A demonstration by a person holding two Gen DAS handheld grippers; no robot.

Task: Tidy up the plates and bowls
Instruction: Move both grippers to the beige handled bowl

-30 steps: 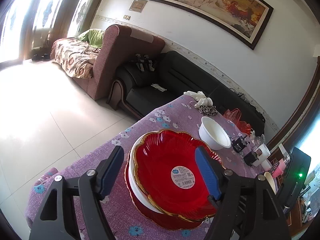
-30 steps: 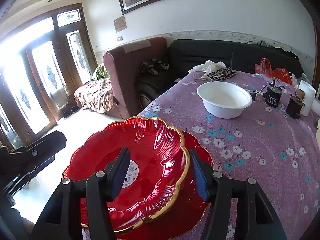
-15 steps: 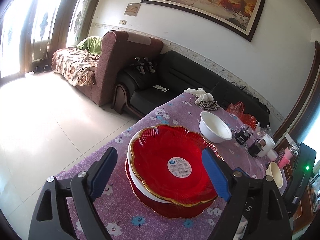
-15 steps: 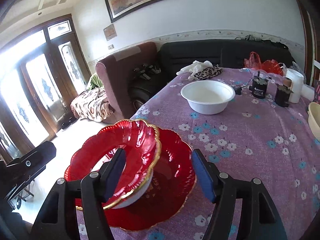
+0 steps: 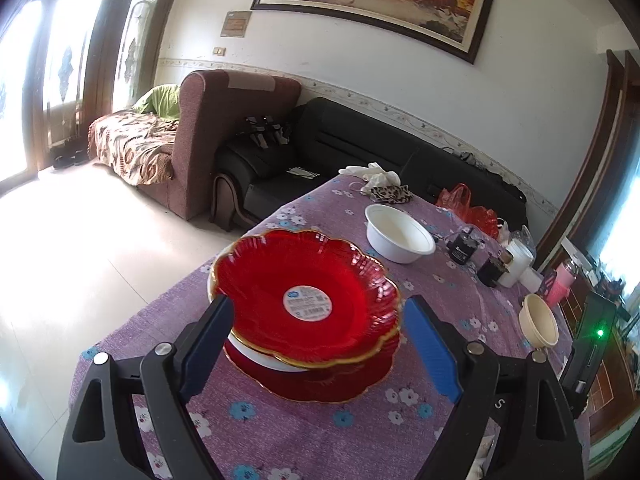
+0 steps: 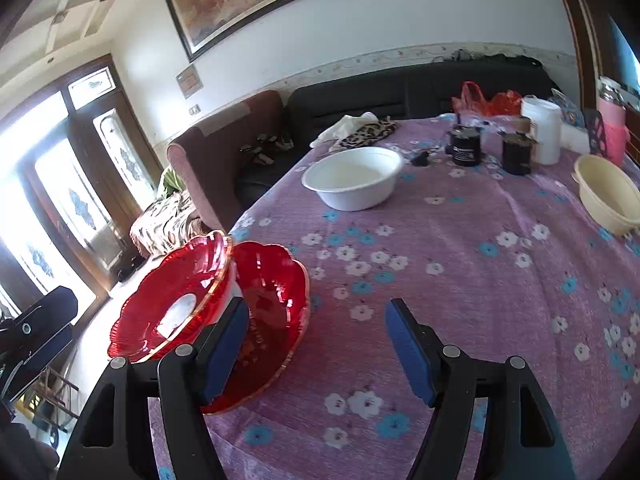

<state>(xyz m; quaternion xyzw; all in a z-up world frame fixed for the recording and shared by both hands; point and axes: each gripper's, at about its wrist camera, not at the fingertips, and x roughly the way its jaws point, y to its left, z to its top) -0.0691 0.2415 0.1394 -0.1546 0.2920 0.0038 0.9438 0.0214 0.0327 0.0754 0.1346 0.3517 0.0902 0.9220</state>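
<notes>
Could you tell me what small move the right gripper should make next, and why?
Probably forward toward the white bowl. The right gripper is opening with nothing between its pads, the red plates sit stacked at its left, and that bowl stands alone on the table.

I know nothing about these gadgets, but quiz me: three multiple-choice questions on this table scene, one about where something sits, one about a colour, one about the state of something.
1. Where is the white bowl relative to the red plates?
A. Farther along the table, apart from them
B. Stacked on top of them
C. On the floor

2. What colour is the rim of the top red plate?
A. Silver
B. Gold
C. Black

3. How does the right gripper stand?
A. Shut on the white bowl
B. Shut on a red plate
C. Empty, nothing between its pads

Answers: 1 A, bare cloth lies between them. 2 B, a gold scalloped edge shows. 3 C, only tablecloth shows in the gap.
</notes>
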